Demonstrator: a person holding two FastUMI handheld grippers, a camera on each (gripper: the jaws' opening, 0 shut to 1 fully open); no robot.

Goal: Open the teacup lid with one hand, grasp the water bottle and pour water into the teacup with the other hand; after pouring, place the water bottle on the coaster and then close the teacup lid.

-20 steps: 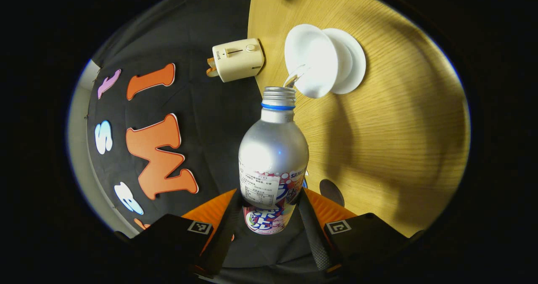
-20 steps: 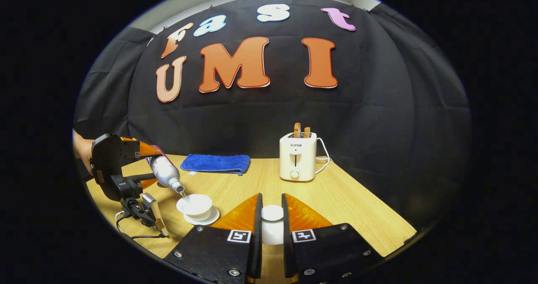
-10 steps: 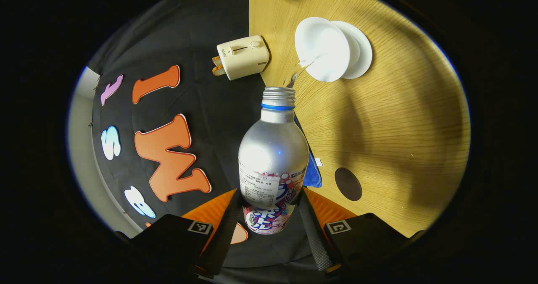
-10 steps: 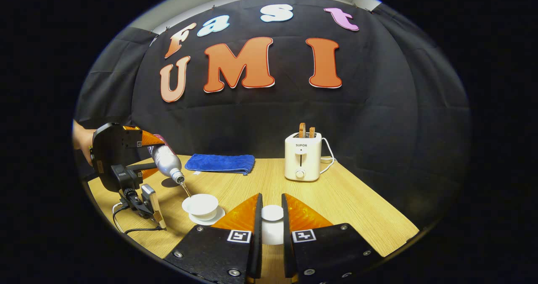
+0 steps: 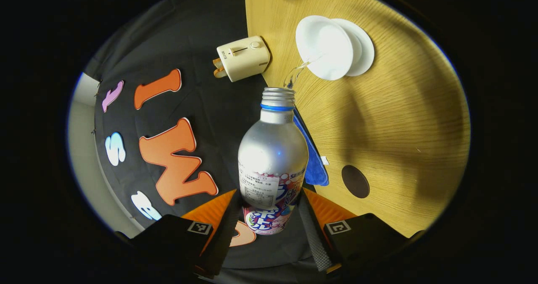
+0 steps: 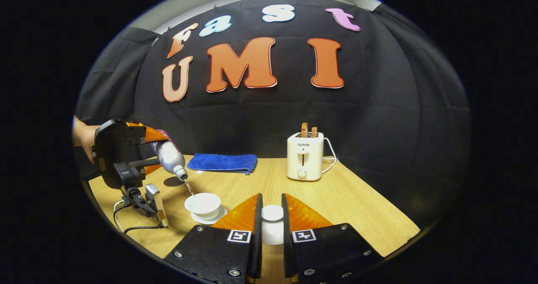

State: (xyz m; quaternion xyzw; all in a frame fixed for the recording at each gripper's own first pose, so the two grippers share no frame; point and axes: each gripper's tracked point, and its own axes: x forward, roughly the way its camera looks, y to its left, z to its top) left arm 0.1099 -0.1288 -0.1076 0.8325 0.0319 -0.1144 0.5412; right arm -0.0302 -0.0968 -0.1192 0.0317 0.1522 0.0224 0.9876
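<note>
My left tongs (image 5: 269,216) hold the tipped bottle (image 5: 272,158), water falling into the cup (image 5: 323,46) (on its saucer); right tongs (image 6: 271,229) pinch the lid (image 6: 272,212).

bottle (image 5: 273,158): silver, uncapped, tipped, clamped in my left tongs (image 5: 269,216), streaming | teacup (image 6: 202,203): white, open, on saucer, below its mouth | lid (image 6: 272,221): white, between my right tongs (image 6: 271,229) | coaster (image 5: 355,181): dark, round, right of my left tongs
</note>
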